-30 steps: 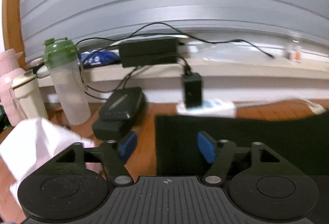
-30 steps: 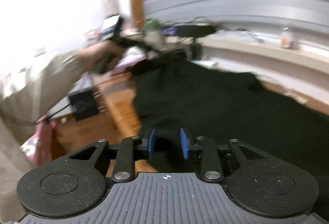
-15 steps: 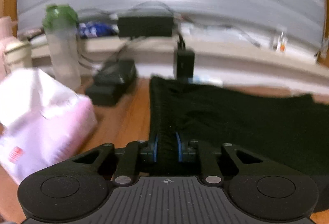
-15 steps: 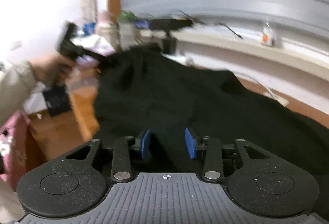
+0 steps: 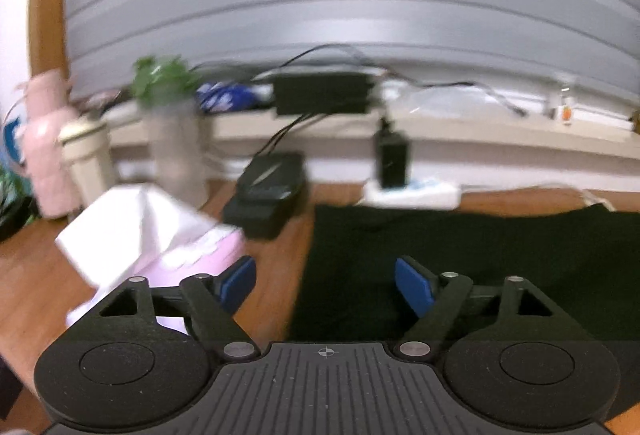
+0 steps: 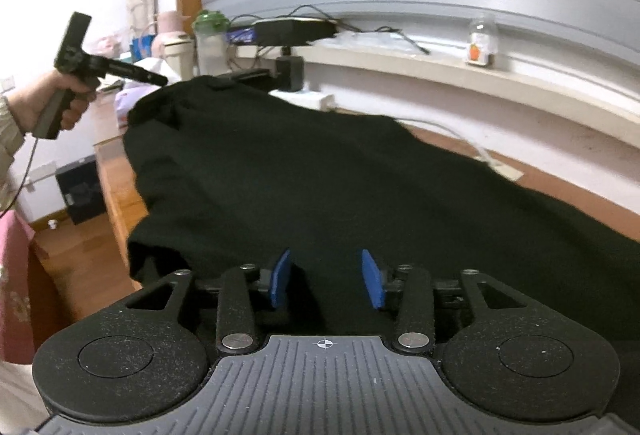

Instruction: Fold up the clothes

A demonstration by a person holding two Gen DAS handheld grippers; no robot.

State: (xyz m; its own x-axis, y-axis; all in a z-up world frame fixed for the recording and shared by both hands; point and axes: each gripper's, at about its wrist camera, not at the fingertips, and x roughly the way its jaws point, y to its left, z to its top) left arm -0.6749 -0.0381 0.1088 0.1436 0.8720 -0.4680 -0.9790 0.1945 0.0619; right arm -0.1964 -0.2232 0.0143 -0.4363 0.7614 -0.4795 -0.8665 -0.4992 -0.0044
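- Black garment (image 6: 320, 171): spread dark and broad across the wooden tabletop (image 5: 276, 275), stretching ahead of both hand-held grippers toward the window ledge; near corner drooping over the tabletop edge just left of the right hand-held gripper.
- Judged early in the fold: laid out roughly flat with some bunching at the far-left end, no crisp folded layer visible; most of the folding apparently left to do.
- Pink-and-white tissue pack (image 5: 152, 239): ahead and left of the left hand-held gripper, clear of the garment, blurred.
- Black boxes and cables (image 5: 268, 191) on the tabletop straight ahead of the left hand-held gripper, beside the garment's far-left corner; bottles further left, smeared by motion.
- Left hand-held gripper (image 5: 325, 285): jaws wide and opening, blue pads well apart; left pad over bare wood, right pad over the garment's left edge; nothing pinched. Seen from the right wrist camera at the far-left corner of the garment, carried by a hand (image 6: 60, 103).
- Right hand-held gripper (image 6: 326, 279): jaws partly apart and opening, above the near edge of the garment; dark cloth lying between the blue pads, pads not pressing on it as far as visible; touching underneath or not, cannot tell.
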